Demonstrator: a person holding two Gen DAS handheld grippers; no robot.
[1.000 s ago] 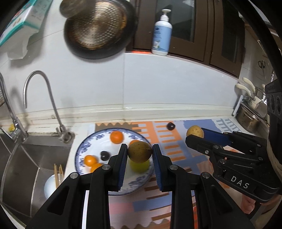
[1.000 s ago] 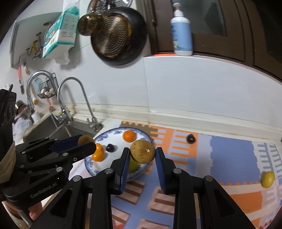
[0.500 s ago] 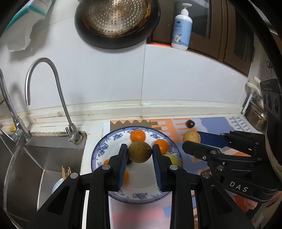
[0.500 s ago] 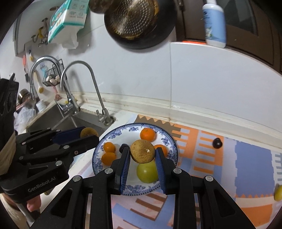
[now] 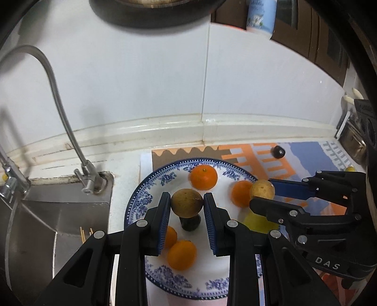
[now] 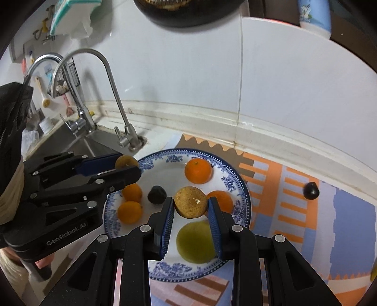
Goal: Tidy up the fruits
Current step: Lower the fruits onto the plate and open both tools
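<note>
A blue-and-white plate (image 5: 150, 195) (image 6: 238, 186) sits on the patterned mat and holds several oranges (image 5: 203, 177) (image 6: 198, 170), a green fruit (image 6: 195, 242) and a dark fruit (image 6: 157, 194). My left gripper (image 5: 187, 204) is shut on a brown round fruit (image 5: 186, 203) just above the plate's middle. My right gripper (image 6: 190, 205) is shut on a tan round fruit (image 6: 190, 205) above the plate's right half. Each gripper shows in the other's view, the left one (image 6: 128, 164) and the right one (image 5: 262, 190).
A dark fruit (image 5: 278, 151) (image 6: 311, 190) lies on the mat (image 6: 294, 204) right of the plate. The sink (image 5: 47, 223) and its tap (image 5: 59, 103) are to the left. A tiled wall stands behind, with a pan and a soap bottle (image 5: 260, 16) above.
Both grippers have moved forward and down over the plate, each still holding its fruit. The plate now looms larger under them.
</note>
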